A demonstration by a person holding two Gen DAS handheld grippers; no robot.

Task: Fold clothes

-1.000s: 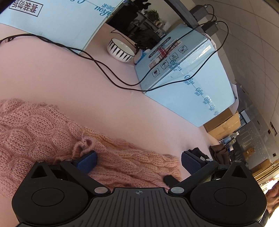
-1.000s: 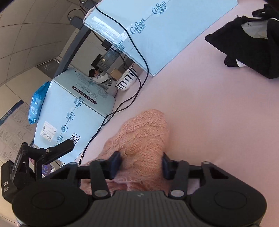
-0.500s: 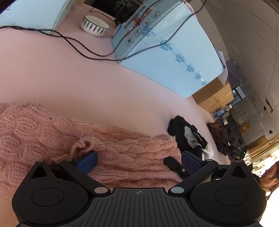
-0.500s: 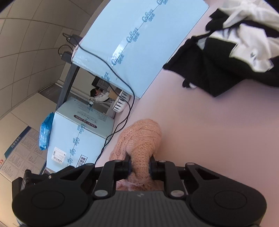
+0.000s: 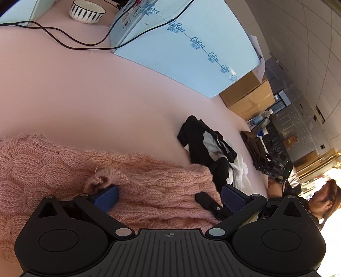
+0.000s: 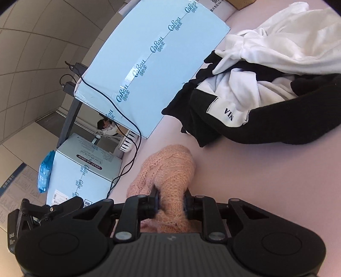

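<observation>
Low in the right wrist view, the right gripper (image 6: 170,201) is squeezed tight on a bunched part of the pink sweater (image 6: 170,170). Its two fingers press the fuzzy knit from both sides. The sweater pokes up past the fingers toward the middle of the frame and lies on the pink table (image 6: 266,181). Farther out, at the upper right, sits a heap of black and white clothes (image 6: 255,95), apart from the sweater. At the upper left stands a big light blue box (image 6: 153,64) with a black cable (image 6: 127,123) running across it. A second box (image 6: 85,170) sits at the left edge, lower down.

Low in the left wrist view, the left gripper (image 5: 169,197) is spread wide. The blue pads (image 5: 106,197) are far apart, and the left pad touches a small raised fold of the pink sweater (image 5: 64,162). The sweater lies flat across the lower left of the frame, between the fingers and beyond them. Just past its right end lies the heap of black and white clothes (image 5: 204,144). Above that, the bare pink table (image 5: 96,85) stretches up to the light blue box (image 5: 191,42) at the top. A striped bowl (image 5: 87,10) sits at the upper left, with the black cable (image 5: 64,40) curling near it. A person (image 5: 324,198) is at the right edge.
</observation>
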